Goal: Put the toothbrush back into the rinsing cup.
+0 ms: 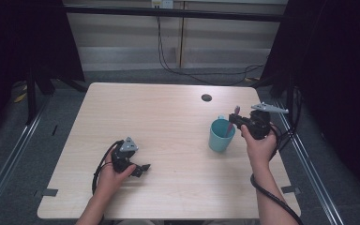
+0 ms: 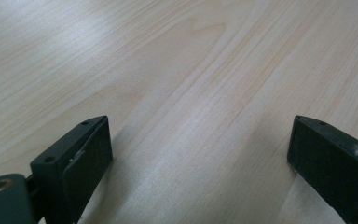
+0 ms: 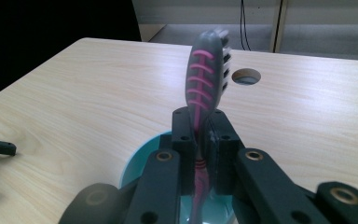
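Toothbrush (image 3: 204, 88): upright, bristle end up, handle pinched between the right gripper's (image 1: 237, 119) jaws, lower end inside the teal cup (image 1: 221, 136) just below them. Right forearm raised. Left gripper (image 1: 139, 169): resting on the table (image 1: 168, 117), jaws spread, well apart from the cup.

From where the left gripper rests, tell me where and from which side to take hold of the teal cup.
Grip the teal cup across its rim and wall on the side facing the left gripper, coming in level over bare table. It stands upright and open-topped. Its far side is taken: the right gripper holds a toothbrush with its lower end over the cup's mouth.
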`<state>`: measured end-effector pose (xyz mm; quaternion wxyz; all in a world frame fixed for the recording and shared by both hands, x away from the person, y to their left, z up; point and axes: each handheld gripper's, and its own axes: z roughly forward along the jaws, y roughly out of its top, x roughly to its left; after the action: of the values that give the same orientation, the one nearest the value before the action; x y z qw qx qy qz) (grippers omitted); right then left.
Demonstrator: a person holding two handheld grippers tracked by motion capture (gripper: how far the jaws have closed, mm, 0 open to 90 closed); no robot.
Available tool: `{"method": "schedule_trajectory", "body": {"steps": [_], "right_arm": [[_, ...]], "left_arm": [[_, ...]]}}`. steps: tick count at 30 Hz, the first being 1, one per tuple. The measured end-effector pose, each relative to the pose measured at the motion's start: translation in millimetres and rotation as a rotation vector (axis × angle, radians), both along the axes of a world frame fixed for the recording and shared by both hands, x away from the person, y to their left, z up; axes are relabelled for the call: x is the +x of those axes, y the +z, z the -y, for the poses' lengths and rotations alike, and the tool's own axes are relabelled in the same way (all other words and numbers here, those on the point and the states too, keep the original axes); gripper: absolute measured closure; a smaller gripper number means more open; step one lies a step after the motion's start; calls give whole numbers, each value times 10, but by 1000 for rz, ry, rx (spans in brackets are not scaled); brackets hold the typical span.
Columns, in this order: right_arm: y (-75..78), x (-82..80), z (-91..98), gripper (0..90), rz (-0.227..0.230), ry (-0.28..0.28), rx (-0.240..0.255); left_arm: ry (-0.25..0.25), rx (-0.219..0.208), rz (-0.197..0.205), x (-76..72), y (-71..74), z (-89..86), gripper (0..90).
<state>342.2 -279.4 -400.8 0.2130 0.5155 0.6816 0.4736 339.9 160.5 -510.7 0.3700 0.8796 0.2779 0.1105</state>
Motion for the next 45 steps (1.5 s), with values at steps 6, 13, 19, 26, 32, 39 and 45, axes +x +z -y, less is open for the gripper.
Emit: {"method": "schedule_trajectory", "body": {"steps": [6,13,19,26,32,39,45], "right_arm": [[-34,-21,18,829,-7,-5,-3],[-60,-20,20,825,-12,-6,1],[-75,-16,13,822,-13,-4,-2],[-68,-7,2,817,-13,-4,-7],[-68,6,-7,802,-14,-6,-13],[-83,4,14,729,-21,-28,-28],[-90,0,47,656,-22,-46,-43]], "left_arm": [[3,-1,-1,-3,0,1,63],[4,-3,-4,-5,-1,2,63],[5,-4,-4,-6,-2,3,63],[6,-2,-1,-7,-1,2,63],[7,0,-1,-8,0,2,63],[8,1,-1,-9,1,1,63],[9,-1,0,-10,-1,2,63]]}}
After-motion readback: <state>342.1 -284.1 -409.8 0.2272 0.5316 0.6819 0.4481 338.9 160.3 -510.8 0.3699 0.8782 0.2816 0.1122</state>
